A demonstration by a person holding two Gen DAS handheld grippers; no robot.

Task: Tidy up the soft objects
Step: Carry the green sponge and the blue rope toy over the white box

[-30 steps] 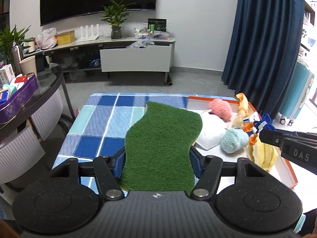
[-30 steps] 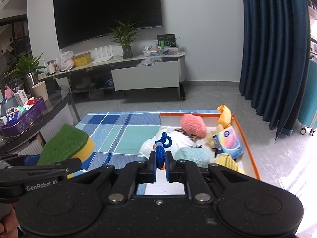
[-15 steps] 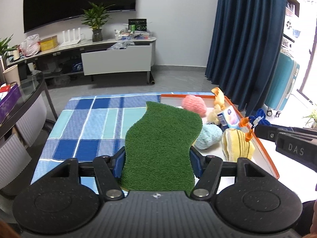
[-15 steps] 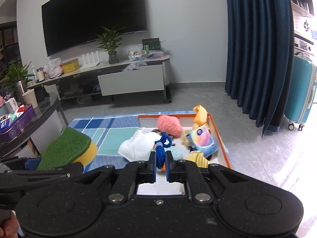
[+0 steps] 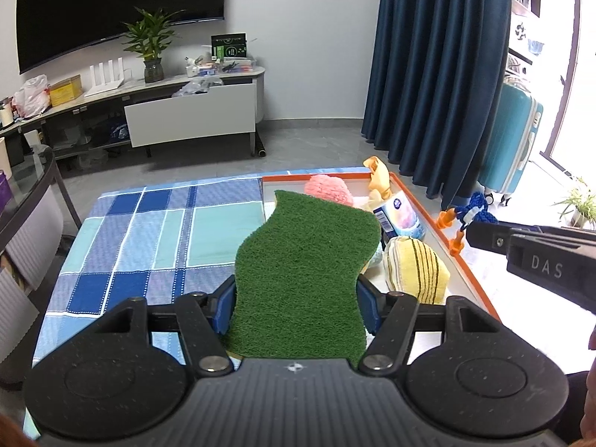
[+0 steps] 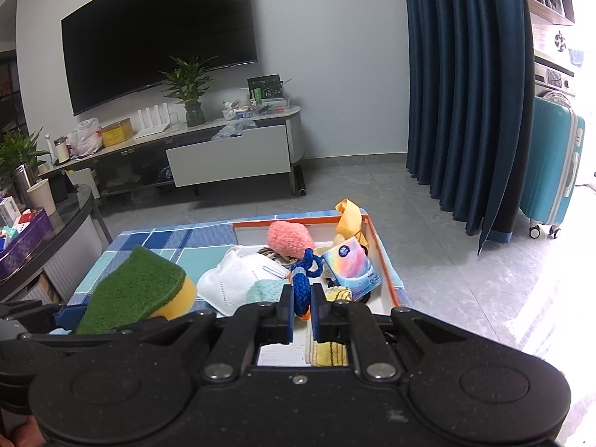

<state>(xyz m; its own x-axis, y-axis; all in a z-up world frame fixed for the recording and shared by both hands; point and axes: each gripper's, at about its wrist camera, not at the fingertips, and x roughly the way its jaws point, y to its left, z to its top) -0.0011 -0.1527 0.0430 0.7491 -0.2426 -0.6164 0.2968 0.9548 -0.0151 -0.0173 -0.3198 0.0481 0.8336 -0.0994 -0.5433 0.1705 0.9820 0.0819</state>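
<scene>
My left gripper (image 5: pixel 296 307) is shut on a green-and-yellow sponge (image 5: pixel 303 272), held above the blue checked cloth (image 5: pixel 156 234) beside the orange-rimmed tray (image 5: pixel 465 272). The sponge also shows in the right wrist view (image 6: pixel 138 290). My right gripper (image 6: pixel 301 307) is shut on a blue-and-orange rope toy (image 6: pixel 303 279), held above the tray's (image 6: pixel 383 257) near end; the toy shows in the left wrist view (image 5: pixel 469 216). The tray holds a pink fluffy ball (image 6: pixel 288 238), a white mask (image 6: pixel 238 279), a tissue pack (image 6: pixel 350 266), a teal cloth (image 6: pixel 264 292), a yellow striped cloth (image 5: pixel 413 272) and a yellow plush (image 6: pixel 348 219).
A glass side table (image 6: pixel 63 219) with a purple basket (image 6: pixel 22 246) stands at the left. A TV cabinet (image 6: pixel 208 149) runs along the far wall. Dark blue curtains (image 6: pixel 465 93) and a teal suitcase (image 6: pixel 551 164) stand at the right.
Both grippers have shifted right and back, keeping hold of their objects. The tray now sits more central in both views, with the sponge over its left edge.
</scene>
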